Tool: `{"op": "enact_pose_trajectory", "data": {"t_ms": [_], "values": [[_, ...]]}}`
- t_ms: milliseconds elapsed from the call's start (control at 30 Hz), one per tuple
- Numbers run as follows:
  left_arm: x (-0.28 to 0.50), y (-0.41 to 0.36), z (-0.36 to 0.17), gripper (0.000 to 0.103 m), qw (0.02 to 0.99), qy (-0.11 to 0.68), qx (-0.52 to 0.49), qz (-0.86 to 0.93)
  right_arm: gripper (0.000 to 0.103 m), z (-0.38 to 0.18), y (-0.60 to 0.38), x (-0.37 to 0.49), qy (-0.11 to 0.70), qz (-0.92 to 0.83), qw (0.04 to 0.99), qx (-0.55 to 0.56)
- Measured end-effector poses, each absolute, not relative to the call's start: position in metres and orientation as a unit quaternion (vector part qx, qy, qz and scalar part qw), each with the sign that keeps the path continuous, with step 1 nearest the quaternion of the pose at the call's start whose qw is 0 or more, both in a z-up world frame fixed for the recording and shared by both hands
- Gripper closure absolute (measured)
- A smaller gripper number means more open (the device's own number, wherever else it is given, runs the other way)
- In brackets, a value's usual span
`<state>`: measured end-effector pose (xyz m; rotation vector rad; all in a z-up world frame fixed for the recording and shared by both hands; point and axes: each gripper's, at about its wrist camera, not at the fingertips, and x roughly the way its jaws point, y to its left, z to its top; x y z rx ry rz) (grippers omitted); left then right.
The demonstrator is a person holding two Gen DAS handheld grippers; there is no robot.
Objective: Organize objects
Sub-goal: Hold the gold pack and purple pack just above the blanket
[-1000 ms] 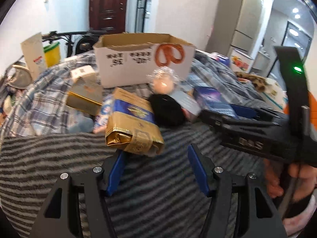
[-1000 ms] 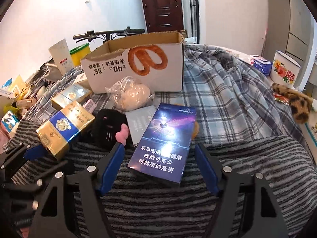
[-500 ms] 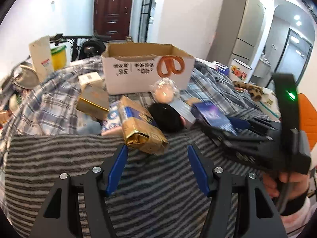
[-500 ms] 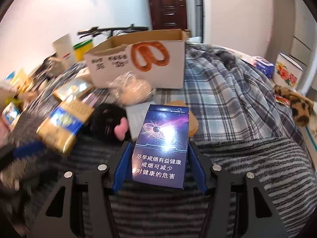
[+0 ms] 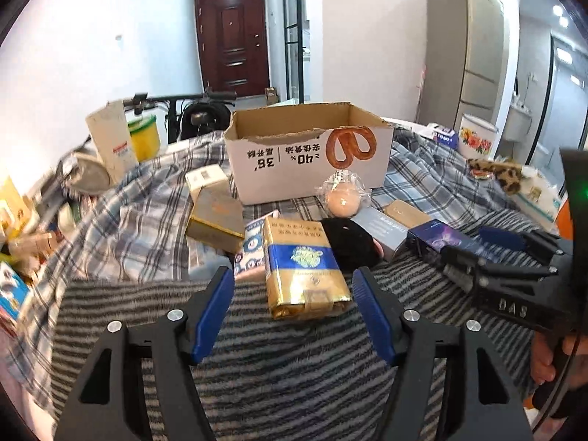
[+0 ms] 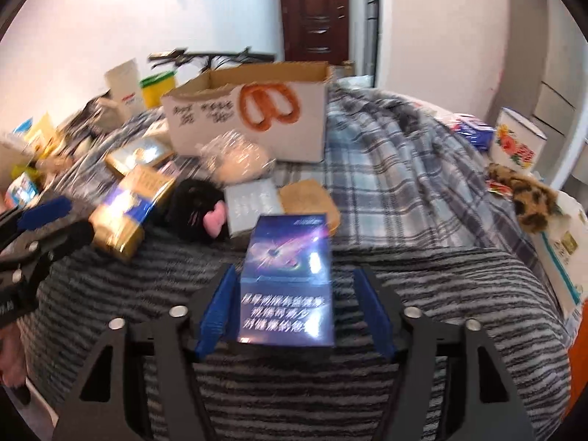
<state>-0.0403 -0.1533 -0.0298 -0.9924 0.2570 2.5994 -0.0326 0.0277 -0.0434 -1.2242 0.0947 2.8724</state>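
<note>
Since a second ago, both grippers have lined up with a pack each, and the gold pack now points straight away from the left gripper instead of lying crooked. From the left wrist, the left gripper (image 5: pixel 294 294) has its blue pads apart and opening wider. The gold and blue pack (image 5: pixel 303 266) lies on the striped blanket (image 5: pixel 294 360) just ahead, its near end reaching in between the pad tips, and neither pad touches it. Its long side runs away from the gripper, toward the cardboard box (image 5: pixel 308 150) at the back. That box is open on top, and what can be seen of its inside looks empty. A black plush toy (image 5: pixel 349 242) sits right beside the gold pack, and a wrapped round thing (image 5: pixel 343 200) rests in front of the box. From the right wrist, which is blurry, the right gripper (image 6: pixel 296 307) has its pads opening too. The dark blue pack (image 6: pixel 290 275) sits between them with its long side pointing toward the box (image 6: pixel 253 110). A gap shows by the right pad, and the left pad is very close, so it does not look squeezed. I think each hand will close on its own pack next.
</note>
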Motion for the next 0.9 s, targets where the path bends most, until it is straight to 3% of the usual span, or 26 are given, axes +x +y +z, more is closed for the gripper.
{"op": "enact_pose_trajectory", "data": {"t_ms": [100,367,667,900], "values": [[-0.045,-0.148,-0.031,0.033,0.158,0.1,-0.348,0.919,0.036,-0.044,0.027,-0.031,0.043,0.925,0.047,-0.374],[-0.049,-0.144,-0.032,0.033,0.153,0.099,-0.353,0.918,0.036,-0.047,0.023,-0.039,0.034,0.921,0.036,-0.387],[-0.05,-0.149,-0.031,0.033,0.153,0.091,-0.355,0.918,0.036,-0.045,0.032,-0.054,0.035,0.887,-0.035,-0.46],[-0.055,-0.149,-0.02,0.033,0.165,0.084,-0.354,0.917,0.036,-0.039,0.027,-0.081,-0.036,0.855,-0.04,-0.515]]}}
